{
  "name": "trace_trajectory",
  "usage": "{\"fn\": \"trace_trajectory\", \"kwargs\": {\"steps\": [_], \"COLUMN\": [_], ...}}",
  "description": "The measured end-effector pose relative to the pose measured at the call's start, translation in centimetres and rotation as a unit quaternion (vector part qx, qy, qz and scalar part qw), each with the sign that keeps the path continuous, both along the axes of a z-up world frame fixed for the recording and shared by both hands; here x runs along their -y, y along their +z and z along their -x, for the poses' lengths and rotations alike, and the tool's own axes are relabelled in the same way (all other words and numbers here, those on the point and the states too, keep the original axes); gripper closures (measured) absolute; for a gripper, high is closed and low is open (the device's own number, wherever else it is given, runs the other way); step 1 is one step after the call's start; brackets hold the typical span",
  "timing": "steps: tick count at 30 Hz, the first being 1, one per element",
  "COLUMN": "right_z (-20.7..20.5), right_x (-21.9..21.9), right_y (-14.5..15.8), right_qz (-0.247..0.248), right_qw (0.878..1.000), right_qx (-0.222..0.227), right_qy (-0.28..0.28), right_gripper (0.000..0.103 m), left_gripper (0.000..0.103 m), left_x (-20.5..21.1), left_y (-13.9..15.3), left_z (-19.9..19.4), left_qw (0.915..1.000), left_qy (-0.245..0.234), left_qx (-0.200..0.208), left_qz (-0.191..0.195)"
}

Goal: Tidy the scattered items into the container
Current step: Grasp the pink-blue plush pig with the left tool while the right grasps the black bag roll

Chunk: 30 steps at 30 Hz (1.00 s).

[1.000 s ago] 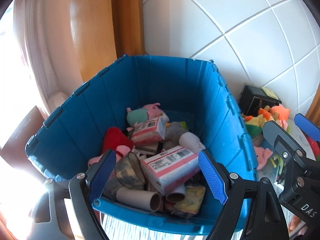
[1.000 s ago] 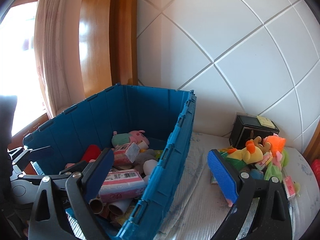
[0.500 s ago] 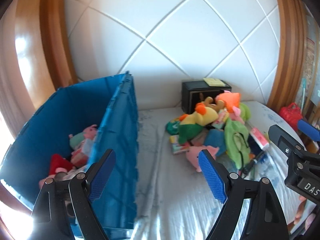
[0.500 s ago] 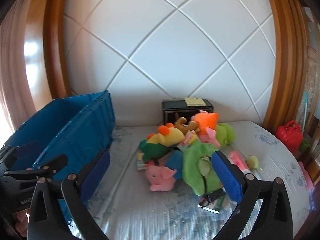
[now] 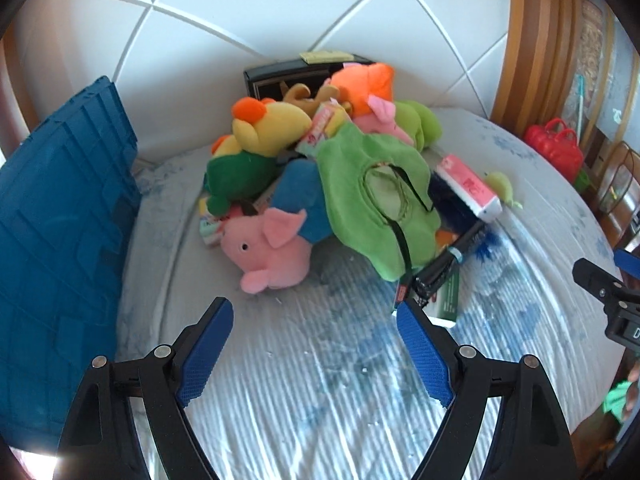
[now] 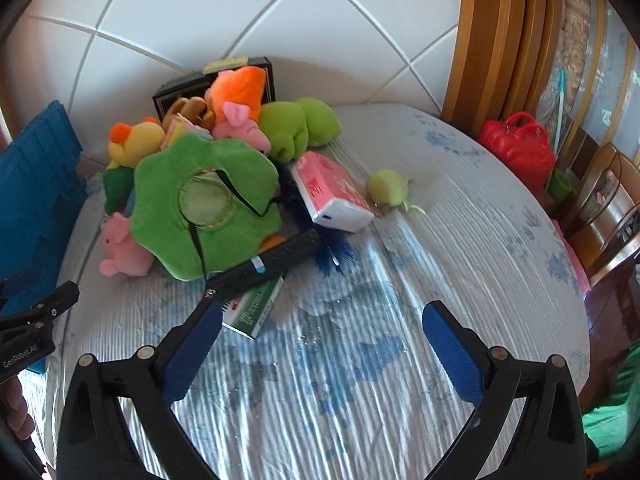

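Note:
A heap of toys lies on the pale cloth-covered table: a pink plush pig (image 5: 272, 248), a green flower-shaped plush (image 5: 376, 196) (image 6: 204, 204), a yellow and orange plush (image 5: 272, 124), a pink and white box (image 6: 332, 192), a black brush (image 6: 272, 268) and a small yellow-green toy (image 6: 388, 188). The blue container (image 5: 56, 248) (image 6: 36, 196) stands at the left. My left gripper (image 5: 316, 340) is open and empty, just short of the pig. My right gripper (image 6: 324, 340) is open and empty, near the brush and a green and white box (image 6: 252, 308).
A black box (image 5: 280, 76) stands behind the heap against the white tiled wall. A red bag (image 6: 516, 148) sits at the table's right edge beside wooden furniture and chairs (image 6: 604, 196). Bare cloth (image 6: 460, 248) lies to the right of the heap.
Both grippers have swung right, away from the blue container with its toys and boxes, and moved closer to the heap. Both stay open and empty.

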State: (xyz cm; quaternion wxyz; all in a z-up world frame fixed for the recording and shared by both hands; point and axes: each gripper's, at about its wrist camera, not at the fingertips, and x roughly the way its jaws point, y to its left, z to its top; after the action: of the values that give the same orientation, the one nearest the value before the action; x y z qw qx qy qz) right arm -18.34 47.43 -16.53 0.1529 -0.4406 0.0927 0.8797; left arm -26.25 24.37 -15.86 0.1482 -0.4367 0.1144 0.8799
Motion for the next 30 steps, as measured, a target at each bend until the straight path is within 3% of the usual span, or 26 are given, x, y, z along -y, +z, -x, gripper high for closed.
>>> {"fn": "trace_trajectory", "kwargs": {"steps": [1, 2, 6, 9, 11, 16, 21, 26, 30], "right_z": [0.2, 0.6, 2.6, 4.7, 6.1, 9.0, 11.6, 13.8, 15.4], "right_x": [-0.7, -1.2, -1.7, -1.6, -1.5, -1.6, -1.7, -1.2, -0.9], "right_y": [-0.7, -1.3, -3.1, -4.7, -5.8, -7.5, -8.5, -9.7, -11.2], "right_qz": [0.01, 0.02, 0.043, 0.063, 0.075, 0.112, 0.138, 0.15, 0.155], "right_qw": [1.0, 1.0, 0.999, 0.997, 0.996, 0.991, 0.987, 0.983, 0.978], "right_qx": [0.005, 0.011, 0.031, 0.045, 0.057, 0.073, 0.084, 0.103, 0.131], "right_qy": [-0.001, -0.001, 0.003, 0.004, 0.004, -0.008, -0.022, -0.029, -0.043], "right_gripper": [0.021, 0.025, 0.035, 0.037, 0.047, 0.047, 0.047, 0.047, 0.044], "left_gripper": [0.018, 0.018, 0.022, 0.031, 0.031, 0.031, 0.031, 0.031, 0.02], "left_x": [-0.3, -0.2, 1.5, 3.0, 3.7, 4.1, 2.0, -0.6, -2.0], "left_y": [-0.7, -1.2, -3.2, -4.7, -5.4, -6.3, -6.8, -9.3, -10.7], "left_z": [0.2, 0.6, 3.0, 5.5, 6.8, 9.8, 13.4, 16.0, 17.5], "left_qw": [1.0, 0.9999, 0.9985, 0.996, 0.9947, 0.9944, 0.9976, 0.9969, 0.9959], "left_qy": [0.004, 0.01, 0.046, 0.074, 0.086, 0.086, 0.036, 0.006, -0.012], "left_qx": [0.005, 0.009, 0.027, 0.044, 0.048, 0.053, 0.055, 0.056, 0.055], "left_qz": [0.004, 0.007, 0.014, 0.023, 0.028, 0.032, 0.021, 0.054, 0.071]}}
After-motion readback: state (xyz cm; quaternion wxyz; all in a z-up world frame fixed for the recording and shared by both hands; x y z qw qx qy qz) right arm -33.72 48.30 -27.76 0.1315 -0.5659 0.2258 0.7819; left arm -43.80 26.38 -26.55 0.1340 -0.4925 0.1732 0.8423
